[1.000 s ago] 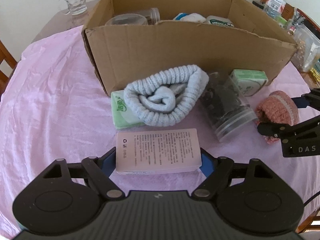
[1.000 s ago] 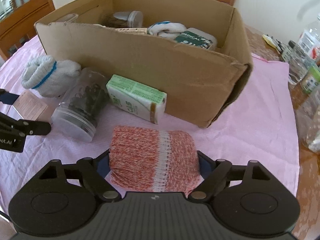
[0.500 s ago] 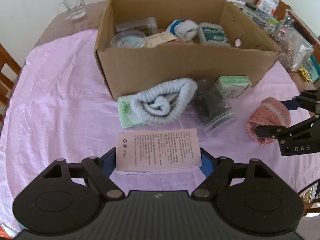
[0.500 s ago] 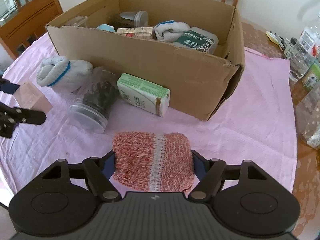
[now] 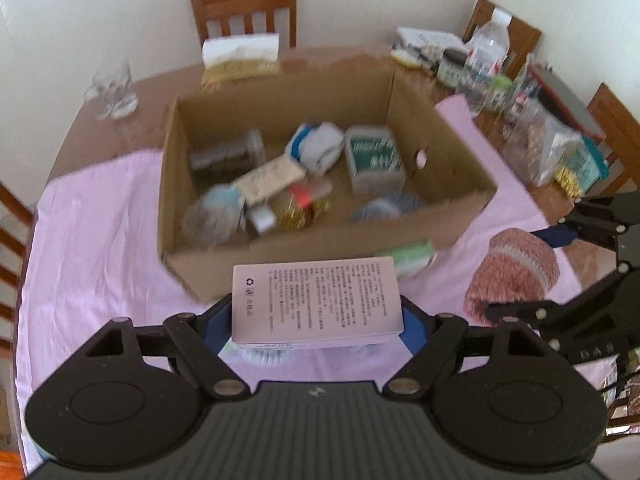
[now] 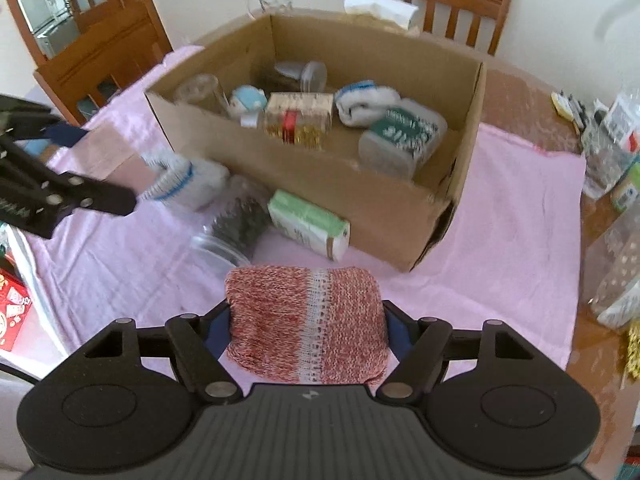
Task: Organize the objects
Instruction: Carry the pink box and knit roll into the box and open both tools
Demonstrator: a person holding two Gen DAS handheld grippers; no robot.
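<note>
While both grippers hang above the near part of the table [image 6: 520, 208], each carries one thing. Furthest left, the left gripper [image 5: 317, 320] is clamped on a flat pink box [image 5: 316, 300] with small print on its upper face; the box lies crosswise between the blue pads, one short end against each pad, held clear of the pink cloth [image 5: 100, 240] and just in front of the near wall of the cardboard box [image 5: 280, 260]. That carton stands open at the middle of the table and holds jars, a white rolled sock, a green-lidded tub and other small items, blurred in the left wrist view. On the cloth along its near wall lie a white and blue rolled sock [image 6: 184, 182], a clear jar [image 6: 234, 224] on its side with dark contents, and a green tissue pack [image 6: 308, 224], the jar touching the pack. To the right, the right gripper [image 6: 306, 328], whose jaws have just been closing, is squeezed on a red-and-white knitted roll [image 6: 304, 320] that fills the gap between its pads, above the cloth near the table's front edge. Bottles and bags crowd the table's right edge.
</note>
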